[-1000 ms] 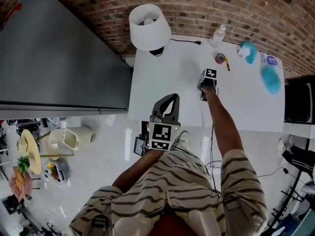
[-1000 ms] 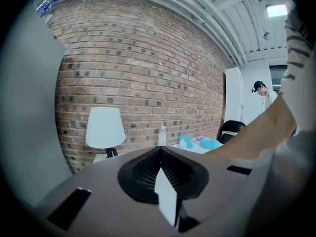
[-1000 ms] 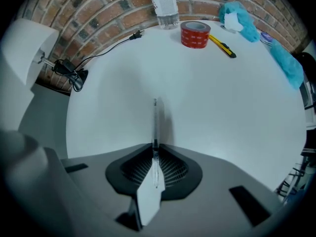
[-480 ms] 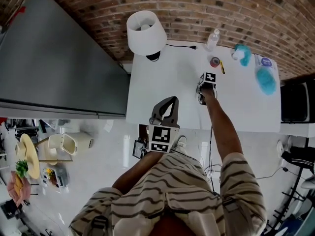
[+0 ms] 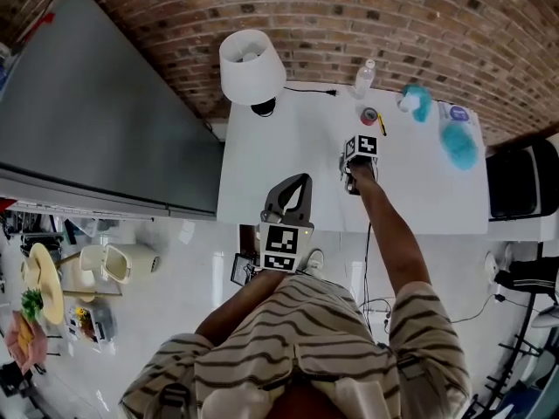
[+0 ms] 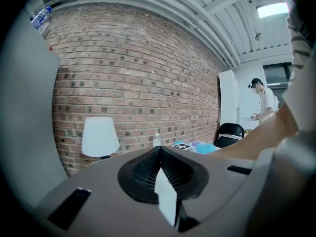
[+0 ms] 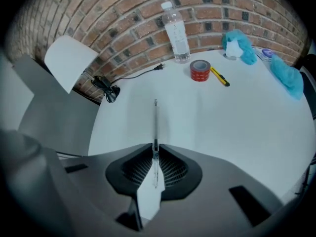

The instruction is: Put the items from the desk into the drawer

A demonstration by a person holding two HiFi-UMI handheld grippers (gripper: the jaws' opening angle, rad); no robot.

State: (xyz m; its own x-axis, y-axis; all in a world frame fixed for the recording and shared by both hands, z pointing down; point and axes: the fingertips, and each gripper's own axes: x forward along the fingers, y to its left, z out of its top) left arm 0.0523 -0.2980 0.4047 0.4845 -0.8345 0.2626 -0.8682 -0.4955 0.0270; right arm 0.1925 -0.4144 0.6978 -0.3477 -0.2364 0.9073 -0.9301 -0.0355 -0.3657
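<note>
My right gripper (image 7: 155, 147) points steeply down over the white desk (image 5: 279, 164) and is shut on a thin clear pen-like stick (image 7: 155, 120) that juts out past its tips. In the head view that gripper (image 5: 353, 175) hangs over the desk's middle. On the desk's far side lie a red tape roll (image 7: 200, 70), a yellow pen (image 7: 219, 76) and a clear bottle (image 7: 177, 33). My left gripper (image 5: 293, 195) sits at the desk's near edge, jaws closed together with nothing between them (image 6: 159, 149). No drawer shows in any view.
A white lamp (image 5: 251, 66) stands at the desk's far left corner, its cord running along the brick wall. Blue cloths (image 5: 458, 145) lie at the far right. A grey cabinet (image 5: 96, 120) flanks the desk's left, a black chair (image 5: 520, 177) its right.
My right gripper has risen off the desk with the thin stick in its jaws. The left gripper has shifted slightly along the near edge.
</note>
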